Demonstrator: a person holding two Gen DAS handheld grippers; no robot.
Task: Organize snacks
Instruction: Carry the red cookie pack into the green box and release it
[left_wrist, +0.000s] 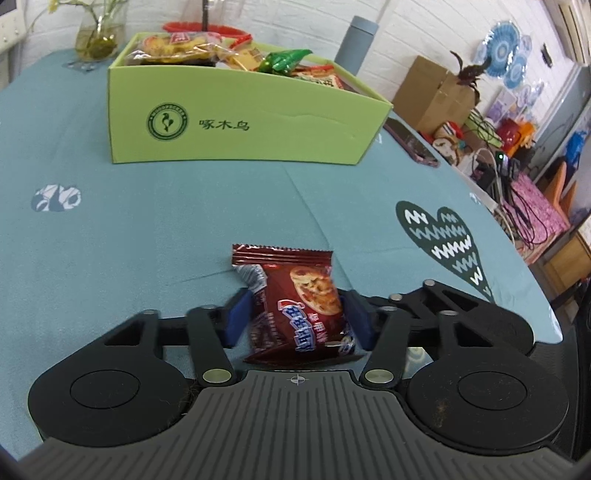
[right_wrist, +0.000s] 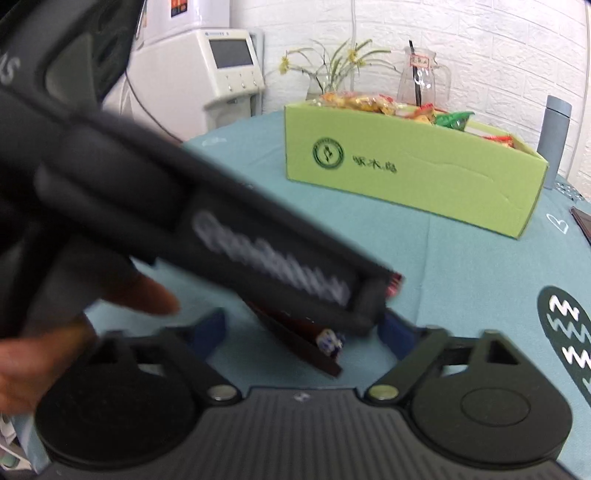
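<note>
A red-brown cookie packet stands tilted on the teal tablecloth. My left gripper is shut on it, and its blue pads press the packet's two sides. A green cardboard box heaped with snack packets stands farther back on the table. In the right wrist view the left tool's blurred black housing crosses the picture and hides most of the packet. My right gripper is open, with its pads wide on either side of the packet, apart from it.
A glass vase of flowers, a grey bottle and a glass pitcher stand behind the green box. A phone lies near the table's right edge. A person's hand is at the lower left.
</note>
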